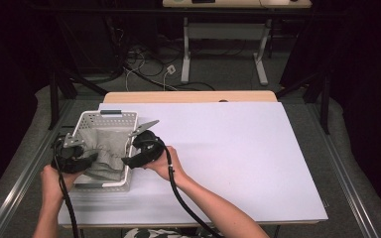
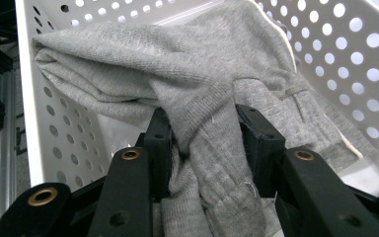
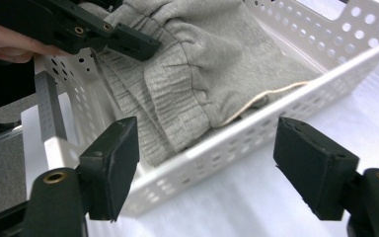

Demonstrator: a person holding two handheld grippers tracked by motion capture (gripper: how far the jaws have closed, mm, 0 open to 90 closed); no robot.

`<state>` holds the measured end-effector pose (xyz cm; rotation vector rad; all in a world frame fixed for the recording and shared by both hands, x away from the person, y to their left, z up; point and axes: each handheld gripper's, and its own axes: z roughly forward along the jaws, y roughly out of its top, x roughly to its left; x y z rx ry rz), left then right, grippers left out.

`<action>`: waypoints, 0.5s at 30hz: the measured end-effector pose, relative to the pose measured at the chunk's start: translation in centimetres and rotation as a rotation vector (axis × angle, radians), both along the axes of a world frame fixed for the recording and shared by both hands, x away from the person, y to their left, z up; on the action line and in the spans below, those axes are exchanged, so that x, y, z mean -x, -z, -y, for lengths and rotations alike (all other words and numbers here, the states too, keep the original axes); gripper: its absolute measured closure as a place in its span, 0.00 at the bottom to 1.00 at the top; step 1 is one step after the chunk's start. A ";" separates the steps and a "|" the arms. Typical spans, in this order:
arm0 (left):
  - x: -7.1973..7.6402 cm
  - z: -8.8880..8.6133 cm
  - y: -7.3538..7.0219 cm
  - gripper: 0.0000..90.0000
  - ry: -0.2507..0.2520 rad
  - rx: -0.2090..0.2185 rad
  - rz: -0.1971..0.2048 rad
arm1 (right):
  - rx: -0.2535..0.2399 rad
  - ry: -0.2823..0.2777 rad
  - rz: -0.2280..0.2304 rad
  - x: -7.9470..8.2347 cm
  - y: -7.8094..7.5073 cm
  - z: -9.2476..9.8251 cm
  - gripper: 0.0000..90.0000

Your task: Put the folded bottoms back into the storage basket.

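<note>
- At the near left corner of the worktop [image 1: 238, 148] stands a white perforated basket [image 1: 108, 118], its long axis running from the near edge toward the far edge, with a grey knitted garment [image 1: 104, 148] bundled inside.
- The left gripper [image 1: 82, 159] reaches in over the basket's left wall; its fingers [image 2: 159, 140] are clamped tight on a twisted fold of the garment [image 2: 197, 89], the cloth bunched thick between them.
- The right gripper [image 1: 131, 159] sits at the basket's right wall [image 3: 256, 133], fingers [image 3: 111, 165] spread wide with nothing between them; the garment [image 3: 212, 64] lies just beyond them, over the rim.
- The garment's bulk lies along the basket, piled toward the left wall and the near end, with one cream-trimmed edge [image 3: 271, 94] close to the right rim.
- The left gripper is the one with hold, so any lift or pull likely starts there; the right is nearest the free trimmed edge and would need to reach over the rim to take it.
- Room to move is generous toward the right and far edges of the worktop, which lie bare; the left and near edges are tight beside the basket.
</note>
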<state>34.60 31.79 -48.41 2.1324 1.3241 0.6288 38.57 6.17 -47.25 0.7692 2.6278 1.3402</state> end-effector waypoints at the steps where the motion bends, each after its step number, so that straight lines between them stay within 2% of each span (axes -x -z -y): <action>1: 0.0 0.0 0.0 0.69 -0.003 -0.001 -0.002 | 0.001 0.002 -0.002 0.0 -0.1 0.4 0.26; 15: -0.7 0.4 0.5 0.67 -0.033 -0.057 -0.037 | -0.007 0.009 -0.002 0.8 -0.6 6.1 0.20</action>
